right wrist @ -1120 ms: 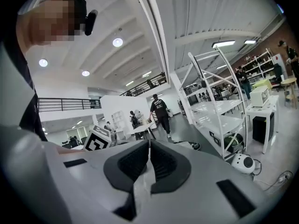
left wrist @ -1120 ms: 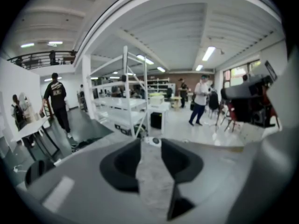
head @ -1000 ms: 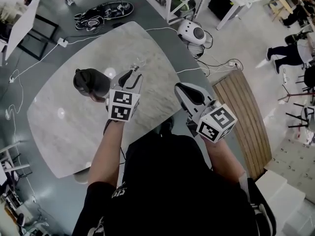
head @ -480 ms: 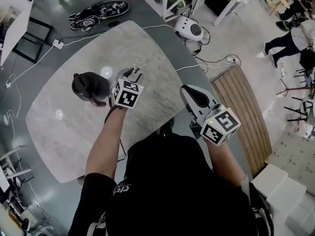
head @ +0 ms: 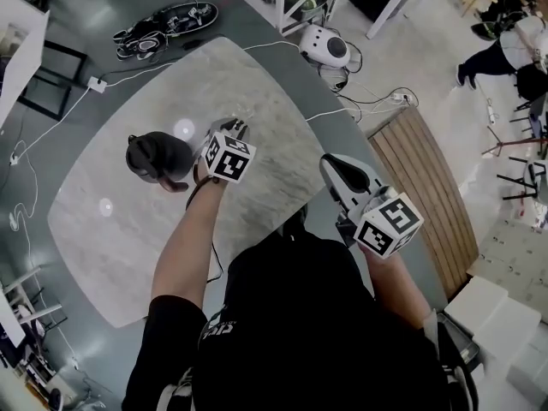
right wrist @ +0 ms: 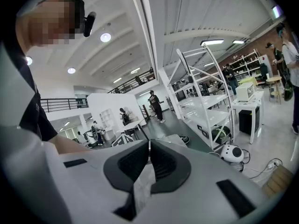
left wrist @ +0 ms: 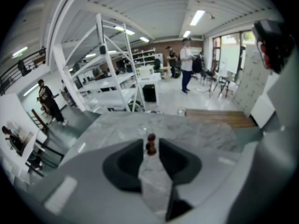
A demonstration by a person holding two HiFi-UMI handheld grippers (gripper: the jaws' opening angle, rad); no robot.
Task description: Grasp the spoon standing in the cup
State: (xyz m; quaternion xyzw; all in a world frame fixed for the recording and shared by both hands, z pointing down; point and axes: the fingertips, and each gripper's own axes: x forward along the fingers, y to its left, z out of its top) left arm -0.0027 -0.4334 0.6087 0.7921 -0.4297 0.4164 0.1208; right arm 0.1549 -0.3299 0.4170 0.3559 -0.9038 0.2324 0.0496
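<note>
The spoon shows in the left gripper view as a thin stem topped by dark red beads (left wrist: 150,144), standing upright between the jaw tips. My left gripper (left wrist: 150,148) (head: 233,129) reaches over the marble table (head: 128,229), and its jaws are closing around the spoon's top with a thin gap still on each side. The clear cup (head: 242,111) is only faintly visible just past the jaw tips in the head view. My right gripper (head: 336,163) (right wrist: 148,146) hangs off the table's right edge, pointing away from the cup, shut and empty.
A dark round pot (head: 157,155) sits on the table just left of my left gripper. A wooden bench (head: 432,195) stands to the right. A white round device (head: 328,46) and cables lie on the floor beyond the table. People stand farther off.
My left gripper has moved forward over the table to the cup. The right gripper has barely shifted.
</note>
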